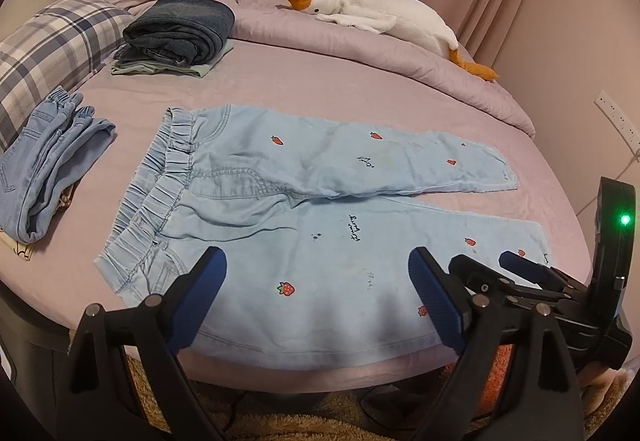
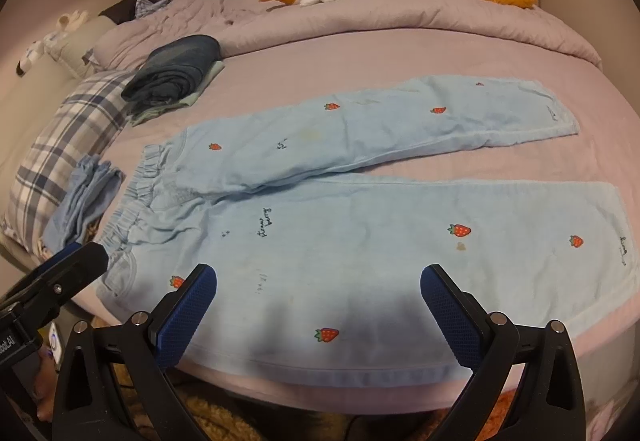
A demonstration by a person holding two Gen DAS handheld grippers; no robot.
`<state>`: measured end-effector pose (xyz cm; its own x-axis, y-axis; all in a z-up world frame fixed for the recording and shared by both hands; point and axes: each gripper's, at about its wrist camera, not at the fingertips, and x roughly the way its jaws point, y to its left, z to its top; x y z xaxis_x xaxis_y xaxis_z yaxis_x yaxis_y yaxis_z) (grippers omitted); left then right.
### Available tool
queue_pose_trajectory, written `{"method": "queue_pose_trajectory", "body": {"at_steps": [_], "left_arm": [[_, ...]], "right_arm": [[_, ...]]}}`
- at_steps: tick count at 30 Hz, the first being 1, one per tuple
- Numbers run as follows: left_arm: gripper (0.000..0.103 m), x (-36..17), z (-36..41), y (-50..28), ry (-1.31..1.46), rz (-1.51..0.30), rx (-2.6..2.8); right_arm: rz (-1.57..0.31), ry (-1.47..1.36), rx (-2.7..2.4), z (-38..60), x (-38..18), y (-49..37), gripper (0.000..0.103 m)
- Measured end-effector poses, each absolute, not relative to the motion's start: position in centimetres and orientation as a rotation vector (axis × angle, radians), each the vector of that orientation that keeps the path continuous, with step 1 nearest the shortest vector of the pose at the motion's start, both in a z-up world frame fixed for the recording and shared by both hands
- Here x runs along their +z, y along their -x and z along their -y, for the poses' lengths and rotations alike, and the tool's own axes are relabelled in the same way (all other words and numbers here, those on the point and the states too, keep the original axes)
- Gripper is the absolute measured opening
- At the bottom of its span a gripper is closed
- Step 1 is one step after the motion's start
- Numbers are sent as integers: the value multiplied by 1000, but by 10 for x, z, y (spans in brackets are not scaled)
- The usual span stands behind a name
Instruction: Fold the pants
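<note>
A bed (image 1: pixel 320 89) with a lilac sheet carries it all: light blue pants (image 1: pixel 304 225) dotted with strawberries lie spread flat near its front edge, waistband to the left, legs running right. Left of them sits a folded light denim pair (image 1: pixel 48 169) beside a plaid pillow (image 1: pixel 52 41), and further back a folded dark denim garment (image 1: pixel 180 29) rests on a pale green one. Along the far side a rumpled lilac quilt (image 1: pixel 360 41) is bunched up, with a white plush goose (image 1: pixel 384 17) stretched on it.
</note>
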<state>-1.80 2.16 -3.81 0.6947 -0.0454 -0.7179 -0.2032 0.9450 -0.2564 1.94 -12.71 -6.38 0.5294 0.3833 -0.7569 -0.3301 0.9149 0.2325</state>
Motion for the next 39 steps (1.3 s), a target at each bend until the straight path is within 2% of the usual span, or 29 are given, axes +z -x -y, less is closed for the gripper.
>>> {"method": "queue_pose_trajectory", "body": {"at_steps": [12,21,26,39], "left_arm": [[92,-38,-24,18,330,-808,95],[95,-39,-24,16,360,-806,90],[102,-39,-22,16,361,-803,87],[102,-41,-26,16,367,-813,99]], "right_arm": [[-927,-66,425,126,-65,-20,102],[-917,-63,434,126,-63,-19,102],[-916,-40,430,124,-63,-19,102],[-941,-61,427,126,-67,-21,102]]}}
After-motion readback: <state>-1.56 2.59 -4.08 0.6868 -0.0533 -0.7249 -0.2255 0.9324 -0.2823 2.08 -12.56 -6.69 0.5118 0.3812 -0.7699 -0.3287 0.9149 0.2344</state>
